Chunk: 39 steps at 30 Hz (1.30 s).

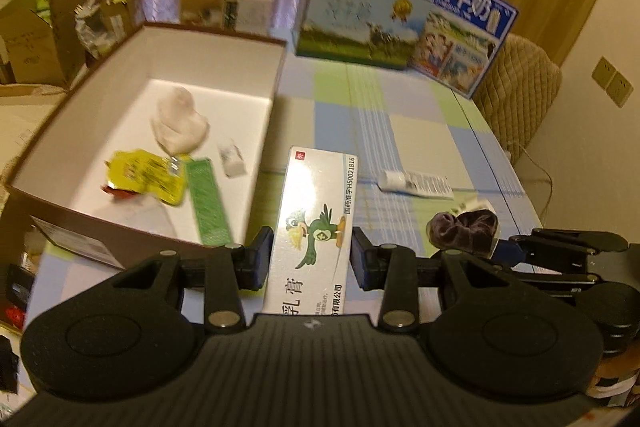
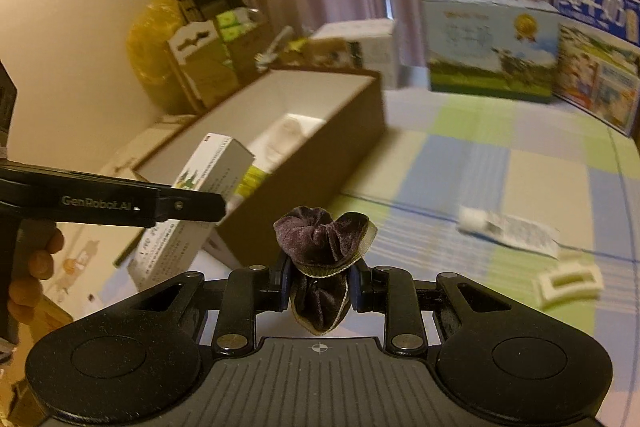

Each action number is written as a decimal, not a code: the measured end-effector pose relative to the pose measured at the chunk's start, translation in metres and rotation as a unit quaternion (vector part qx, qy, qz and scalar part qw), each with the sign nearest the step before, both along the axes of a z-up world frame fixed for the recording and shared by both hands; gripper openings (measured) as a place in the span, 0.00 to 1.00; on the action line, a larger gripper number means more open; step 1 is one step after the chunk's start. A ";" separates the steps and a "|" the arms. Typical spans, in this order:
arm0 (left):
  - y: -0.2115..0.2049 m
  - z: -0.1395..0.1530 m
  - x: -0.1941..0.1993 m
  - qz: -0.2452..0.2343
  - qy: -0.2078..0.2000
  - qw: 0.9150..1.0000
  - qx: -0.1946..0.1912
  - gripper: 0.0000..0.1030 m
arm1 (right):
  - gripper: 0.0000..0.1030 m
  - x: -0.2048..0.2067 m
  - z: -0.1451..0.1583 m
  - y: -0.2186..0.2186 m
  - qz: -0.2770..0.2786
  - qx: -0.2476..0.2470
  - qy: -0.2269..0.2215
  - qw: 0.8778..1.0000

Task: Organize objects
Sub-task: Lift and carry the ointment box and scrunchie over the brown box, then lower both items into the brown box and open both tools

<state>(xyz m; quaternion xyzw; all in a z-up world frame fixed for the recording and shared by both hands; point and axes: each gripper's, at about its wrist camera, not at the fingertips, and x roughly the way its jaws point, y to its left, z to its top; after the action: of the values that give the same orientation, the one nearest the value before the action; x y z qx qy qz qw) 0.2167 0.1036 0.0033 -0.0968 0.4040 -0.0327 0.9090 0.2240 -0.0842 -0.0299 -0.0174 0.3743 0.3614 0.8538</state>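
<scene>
My left gripper [image 1: 312, 259] is shut on a long white ointment box [image 1: 316, 219] with a green parrot on it, held above the table just right of the brown open box [image 1: 276, 67]. The ointment box also shows in the right wrist view [image 2: 200, 195]. My right gripper [image 2: 322, 285] is shut on a dark purple velvet scrunchie [image 2: 324, 247], which also shows in the left wrist view [image 1: 464, 231]. The brown box [image 2: 340, 147] holds a white cloth [image 1: 180, 123], a yellow packet [image 1: 148, 175], a green strip [image 1: 208, 203] and a small white item [image 1: 232, 157].
A white tube [image 1: 416, 183] lies on the checked tablecloth [image 1: 420, 131]; it also shows in the right wrist view [image 2: 508, 227] beside a white clip [image 2: 568, 283]. Milk cartons [image 1: 360, 19] and a blue carton [image 1: 464, 31] stand at the back. Cardboard boxes [image 1: 44, 27] crowd the left.
</scene>
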 end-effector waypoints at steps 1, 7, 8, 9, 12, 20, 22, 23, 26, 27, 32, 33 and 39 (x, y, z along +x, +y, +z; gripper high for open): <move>0.006 0.003 0.000 0.003 -0.004 1.000 0.001 0.34 | 0.24 0.000 0.001 0.007 0.005 0.003 -0.001 1.000; 0.041 0.015 0.000 0.019 -0.023 1.000 0.009 0.34 | 0.24 0.000 0.010 0.053 0.029 0.016 -0.011 0.999; 0.047 0.017 0.001 0.021 -0.025 0.999 0.010 0.34 | 0.24 0.001 0.011 0.060 0.029 0.016 -0.013 0.999; 0.052 0.018 0.002 0.023 -0.027 0.999 0.012 0.34 | 0.24 0.003 0.012 0.068 0.030 0.017 -0.016 0.999; 0.069 0.021 0.006 0.029 -0.032 0.999 0.018 0.34 | 0.24 0.007 0.015 0.087 0.031 0.017 -0.024 0.999; 0.103 0.025 0.029 0.039 -0.043 0.998 0.033 0.34 | 0.24 0.027 0.015 0.132 0.023 0.000 -0.027 0.999; 0.109 0.024 0.038 0.041 -0.043 0.997 0.039 0.34 | 0.24 0.035 0.014 0.141 0.020 -0.006 -0.028 0.999; 0.111 0.023 0.043 0.042 -0.042 0.997 0.042 0.34 | 0.24 0.039 0.013 0.146 0.017 -0.011 -0.027 0.999; 0.118 0.019 0.058 0.043 -0.037 0.997 0.046 0.34 | 0.24 0.053 0.010 0.156 0.007 -0.020 -0.022 1.000; 0.120 0.018 0.063 0.044 -0.034 0.997 0.048 0.34 | 0.24 0.059 0.009 0.159 0.004 -0.023 -0.020 1.000; 0.128 0.008 0.094 0.036 -0.021 0.997 0.061 0.34 | 0.24 0.087 -0.002 0.179 -0.014 -0.041 -0.004 0.999; 0.129 0.005 0.101 0.035 -0.016 0.997 0.064 0.34 | 0.24 0.093 -0.005 0.183 -0.017 -0.047 -0.004 0.999; 0.143 -0.013 0.138 0.033 0.005 0.996 0.082 0.34 | 0.24 0.124 -0.022 0.202 -0.034 -0.071 0.007 0.997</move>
<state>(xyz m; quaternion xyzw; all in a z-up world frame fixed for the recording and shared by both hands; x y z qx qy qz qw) 0.3552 0.2471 -0.0095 -0.0351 0.4062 0.0308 0.9126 0.3479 0.1182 -0.0515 -0.0627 0.4050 0.3044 0.8598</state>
